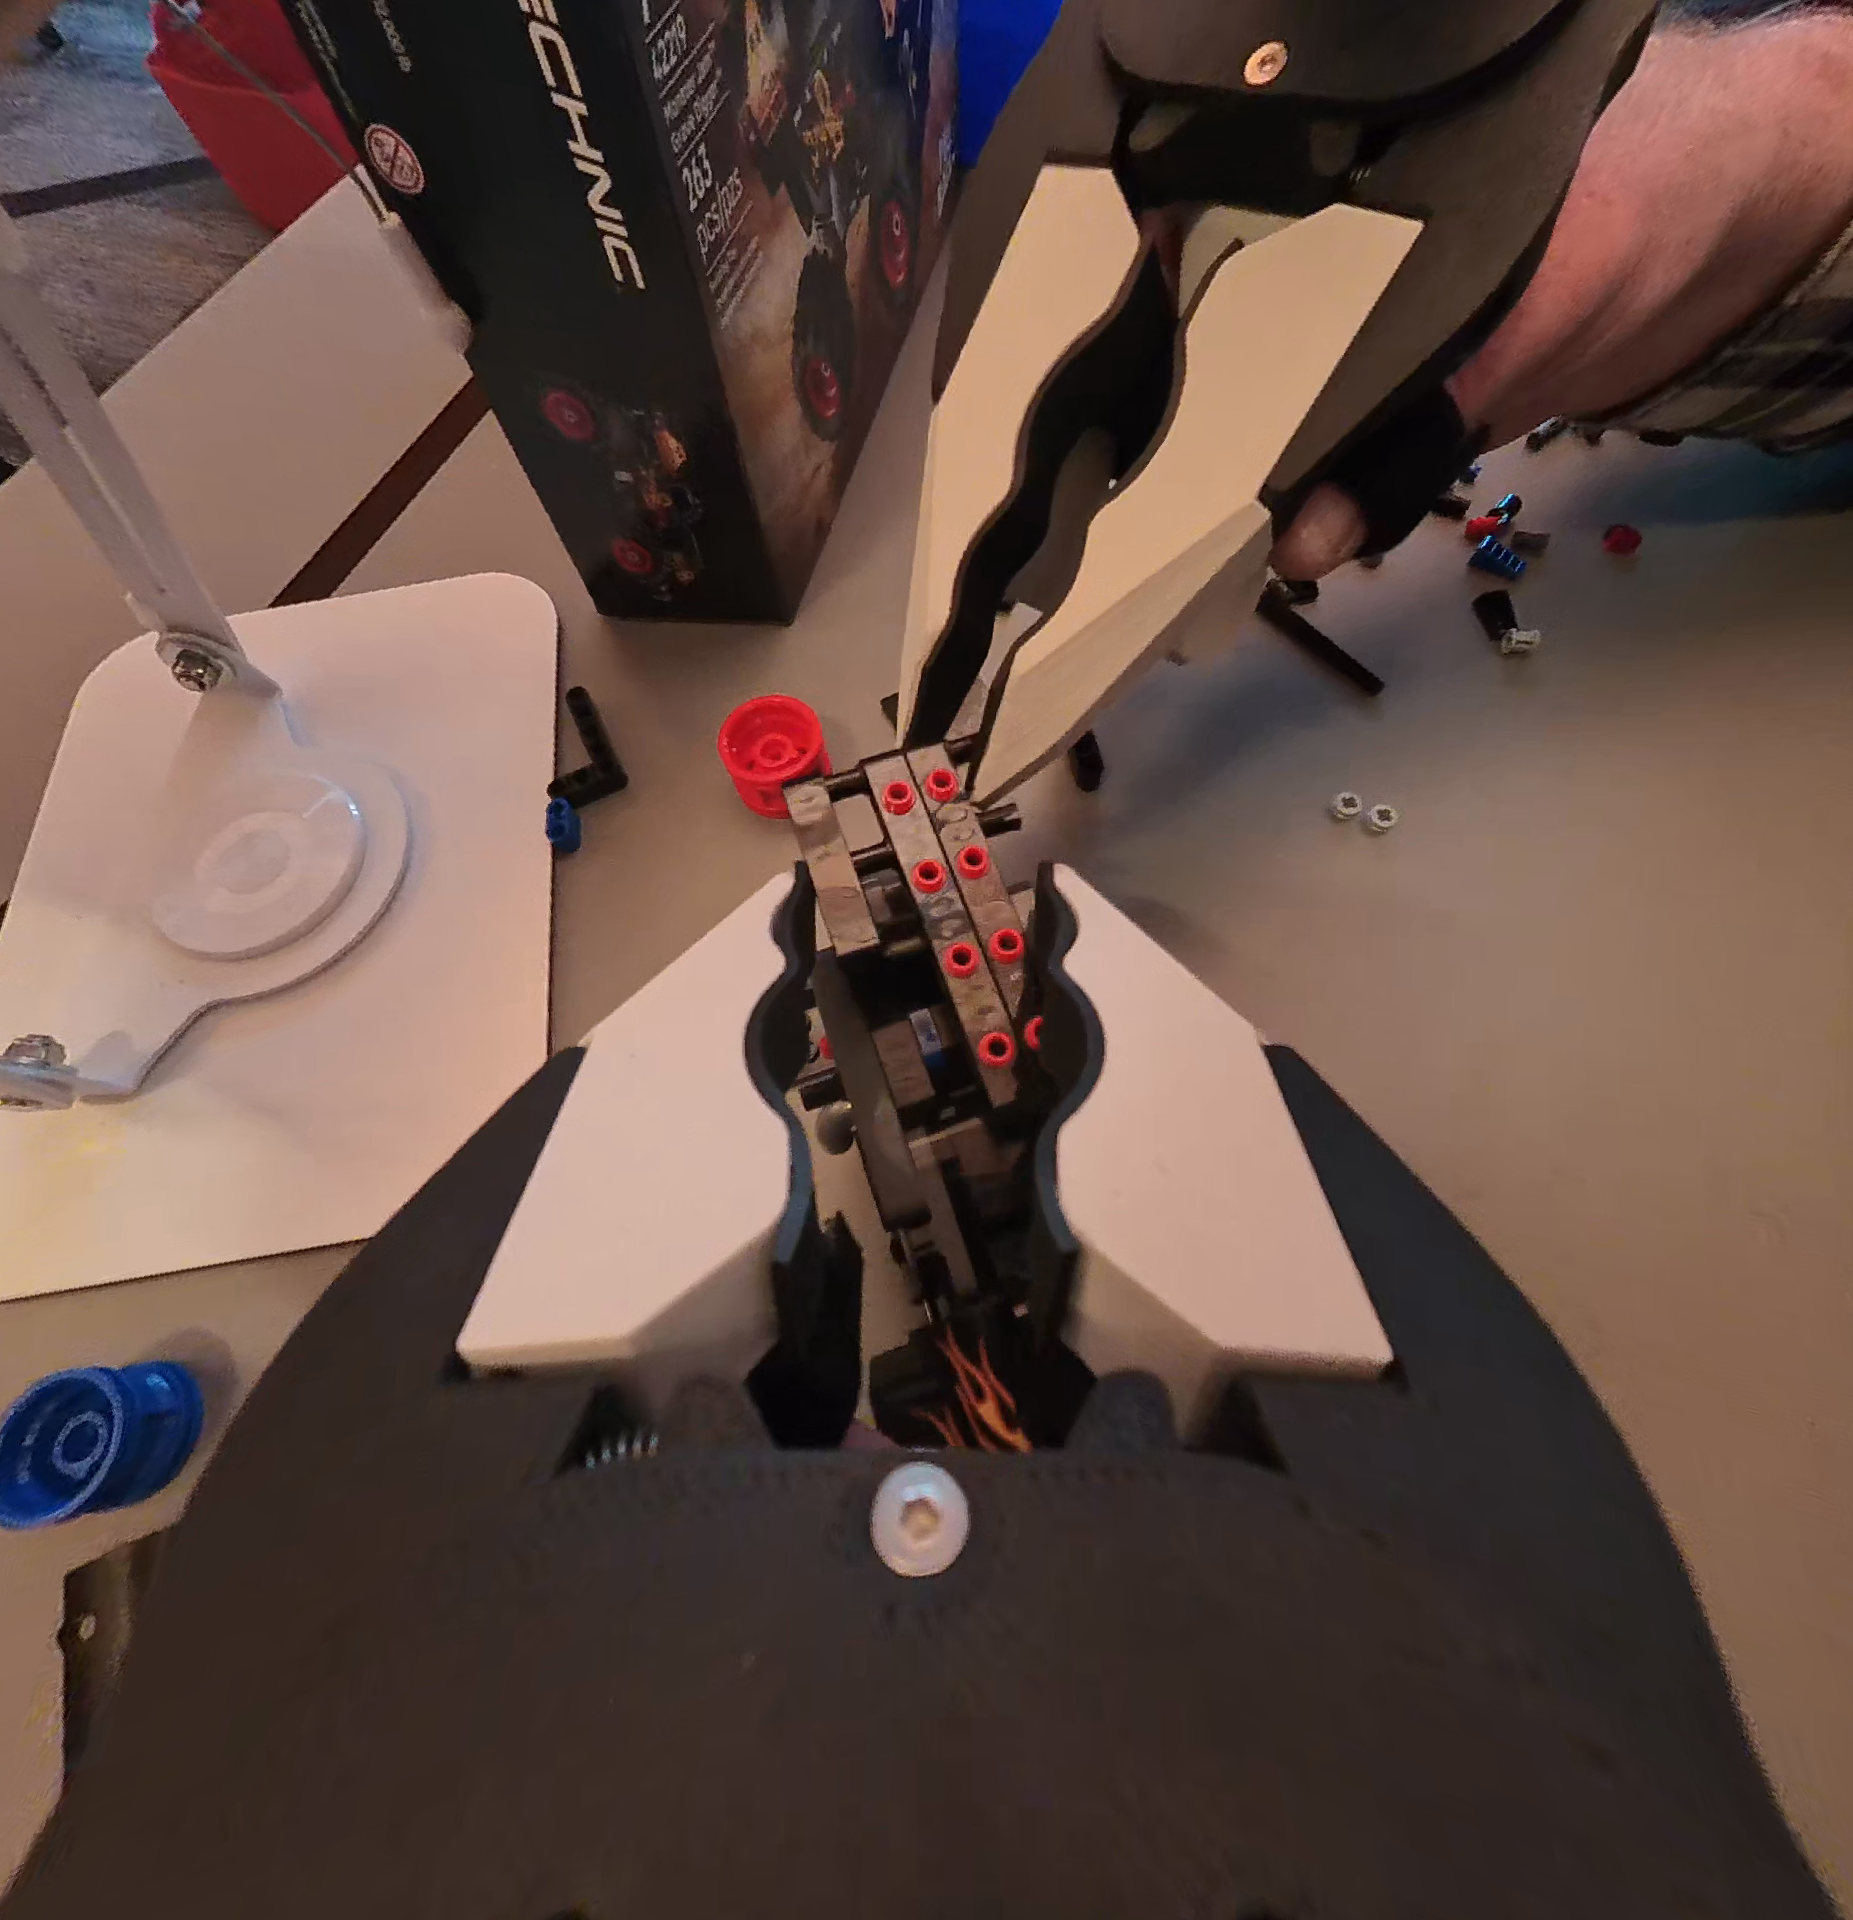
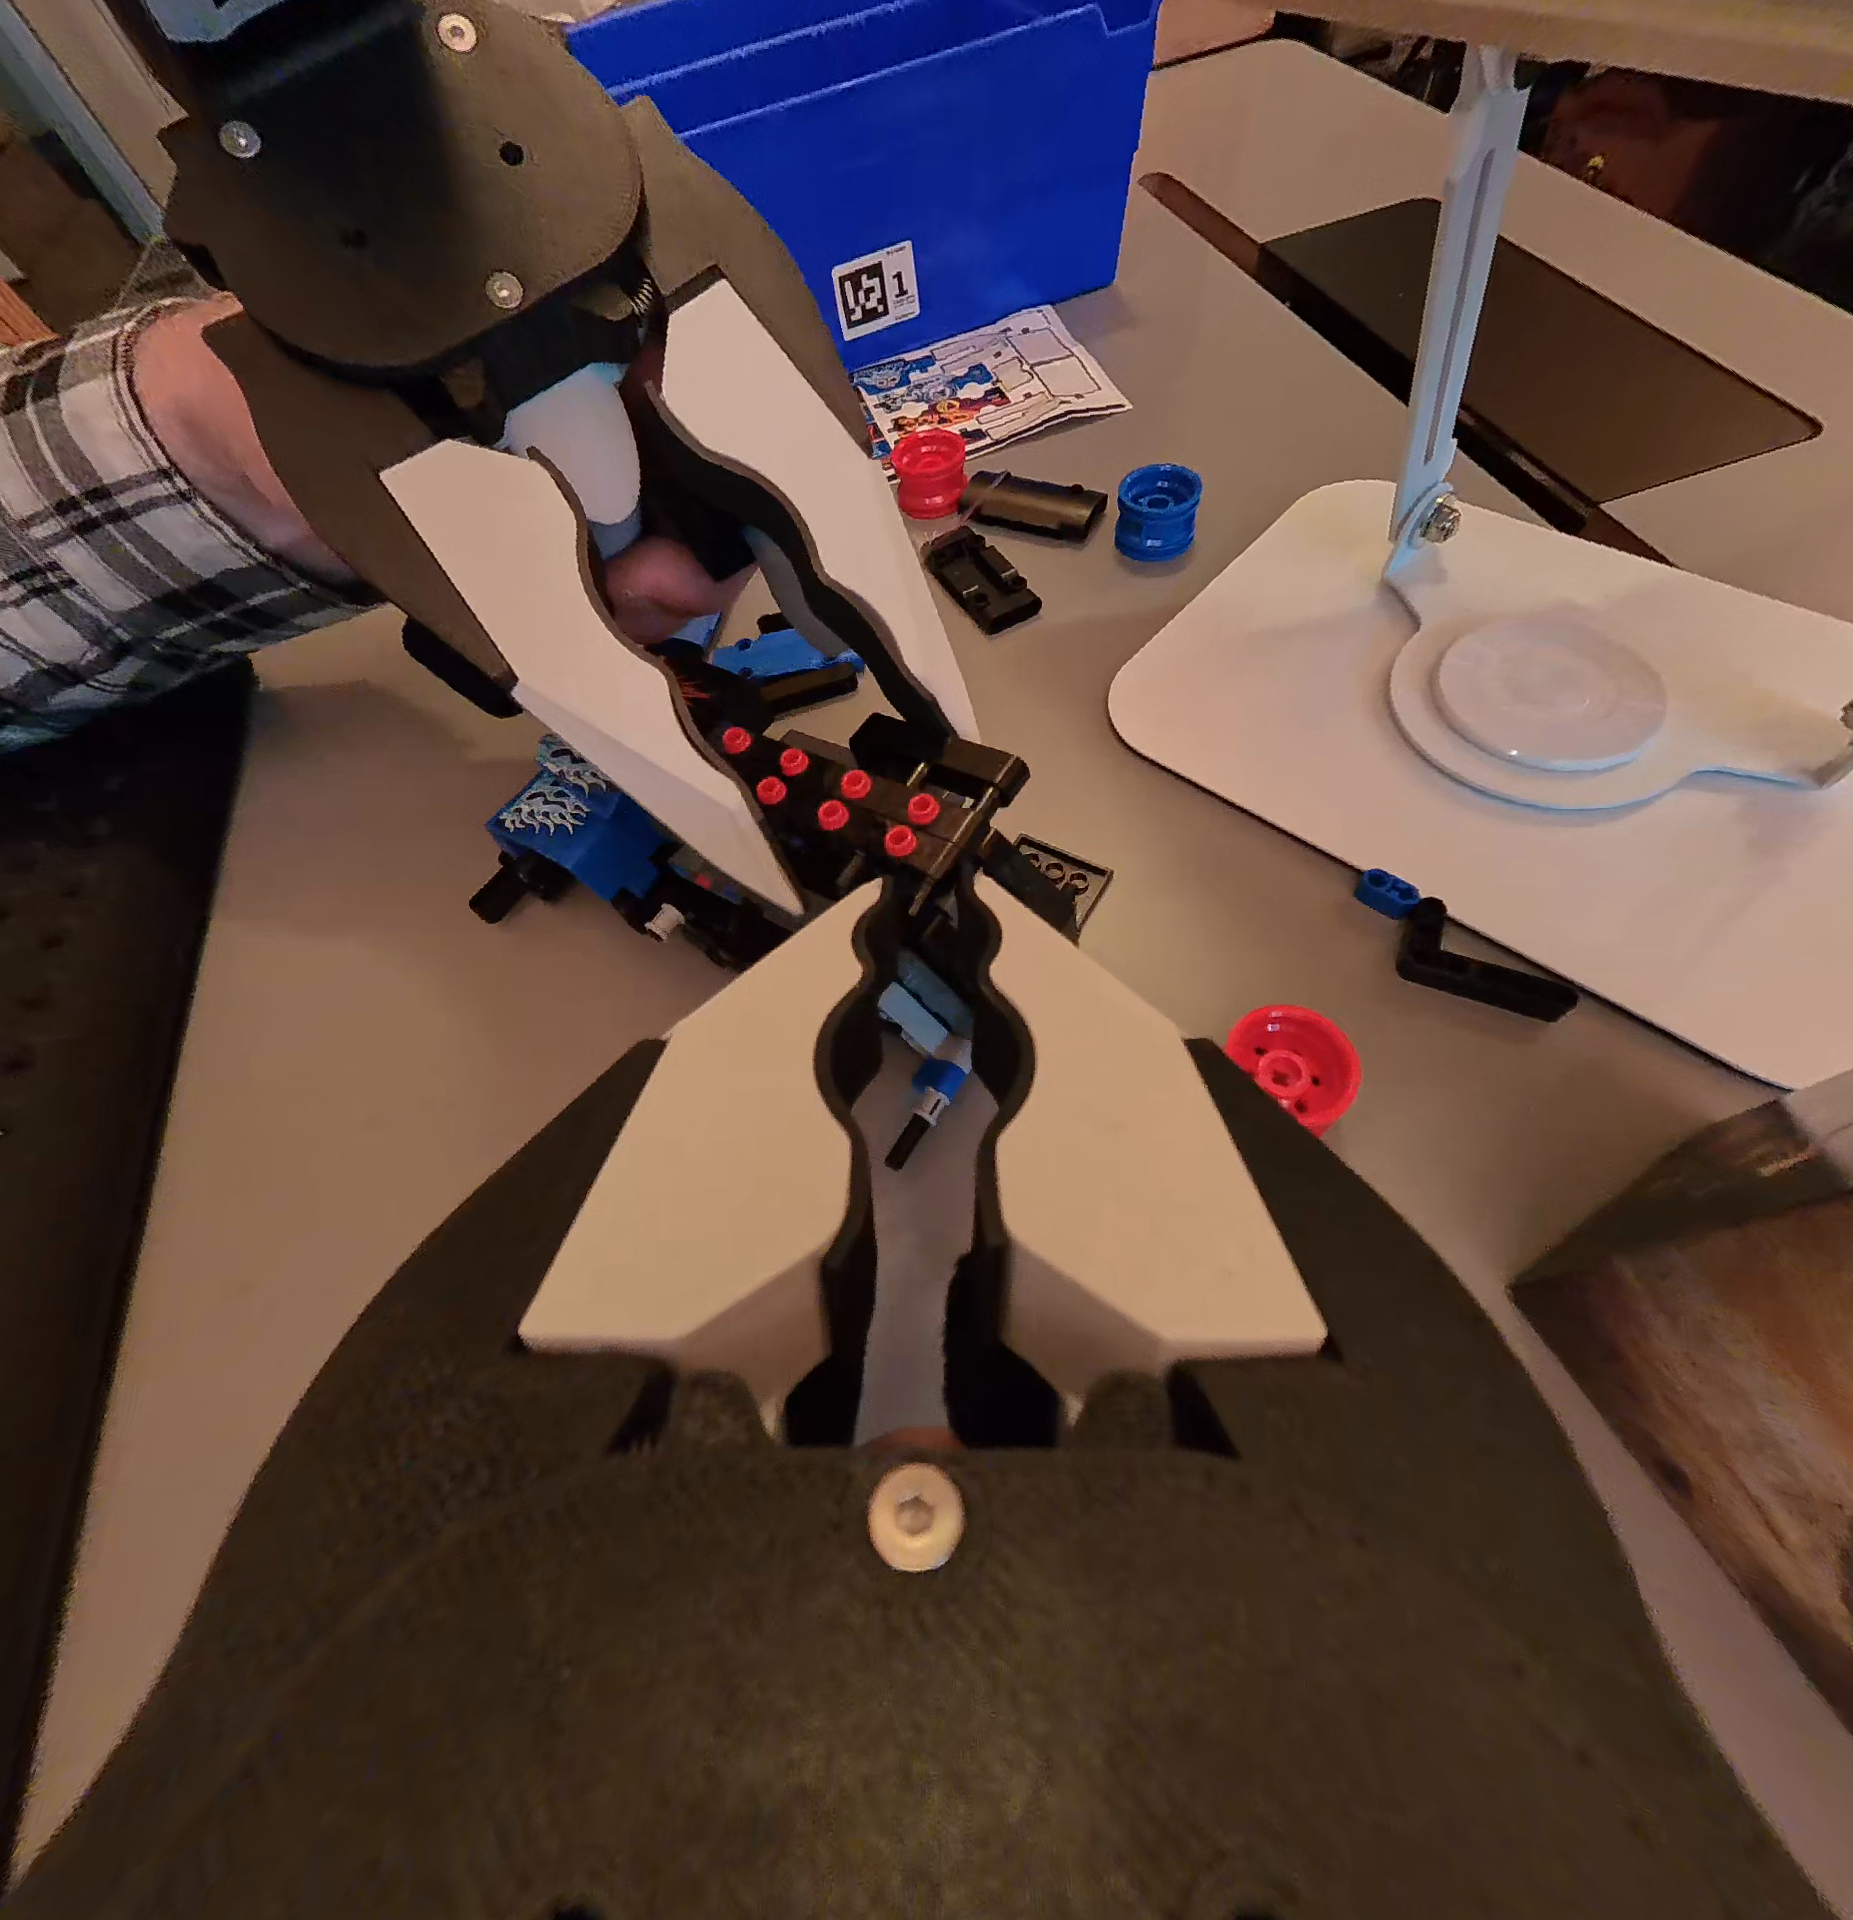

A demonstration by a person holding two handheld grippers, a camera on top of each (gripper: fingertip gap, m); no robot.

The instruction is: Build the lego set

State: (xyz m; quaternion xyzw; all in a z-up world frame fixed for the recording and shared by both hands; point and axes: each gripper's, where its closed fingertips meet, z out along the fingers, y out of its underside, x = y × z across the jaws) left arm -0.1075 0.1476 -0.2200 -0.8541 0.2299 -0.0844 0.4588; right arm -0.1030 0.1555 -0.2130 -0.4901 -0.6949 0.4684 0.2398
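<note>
Left gripper (image 1: 917,894) fingers clamped round black chassis (image 1: 937,935), frame centre, red pins up. Right gripper (image 2: 927,894) fingers pressed on black pin at chassis end, centre of right view. Judged step: seating pin. Keep left steady, push straight along pin axis, avoid twisting. Red wheel hub (image 1: 768,766) just beside, on desk (image 1: 1524,1039).

Warm dim light, fisheye-warped edges

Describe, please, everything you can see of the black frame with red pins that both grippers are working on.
The black frame is a long plastic assembly of parallel beams, studded with two rows of red pins and thin black rods poking out sideways. It sits clamped lengthwise in the left gripper, whose jaws are shut on it. The right gripper meets its far end, jaws nearly together there.
</note>
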